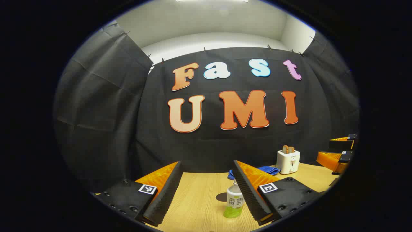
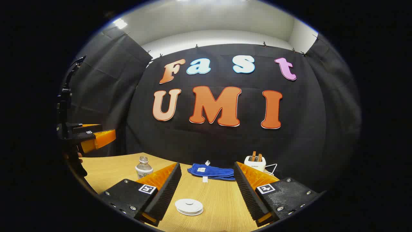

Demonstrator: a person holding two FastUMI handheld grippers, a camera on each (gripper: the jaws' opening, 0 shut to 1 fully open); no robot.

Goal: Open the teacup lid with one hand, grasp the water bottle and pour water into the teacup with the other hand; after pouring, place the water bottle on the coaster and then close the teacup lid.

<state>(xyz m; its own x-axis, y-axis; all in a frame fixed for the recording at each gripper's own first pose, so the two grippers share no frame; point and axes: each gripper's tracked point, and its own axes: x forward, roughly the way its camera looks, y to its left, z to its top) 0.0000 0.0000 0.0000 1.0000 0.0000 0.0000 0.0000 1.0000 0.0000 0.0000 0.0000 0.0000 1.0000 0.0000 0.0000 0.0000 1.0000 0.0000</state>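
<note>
Both sets of fingers are spread wide, holding nothing. The left gripper [image 1: 209,196] hovers over the water bottle [image 1: 234,201], which stands upright on the wooden surface [image 1: 199,196]. The right gripper [image 2: 207,193] sits above the white teacup lid [image 2: 189,206]. The bottle looks like light, thin plastic and probably squishy, so I'd grab it mid-label. The lid's likely ceramic and slippery; pinch its knob.

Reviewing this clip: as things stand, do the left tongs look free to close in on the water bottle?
Probably yes. The left tongs stand open, the water bottle stands upright on the table just ahead near the inner face of one finger, and nothing lies between.
</note>
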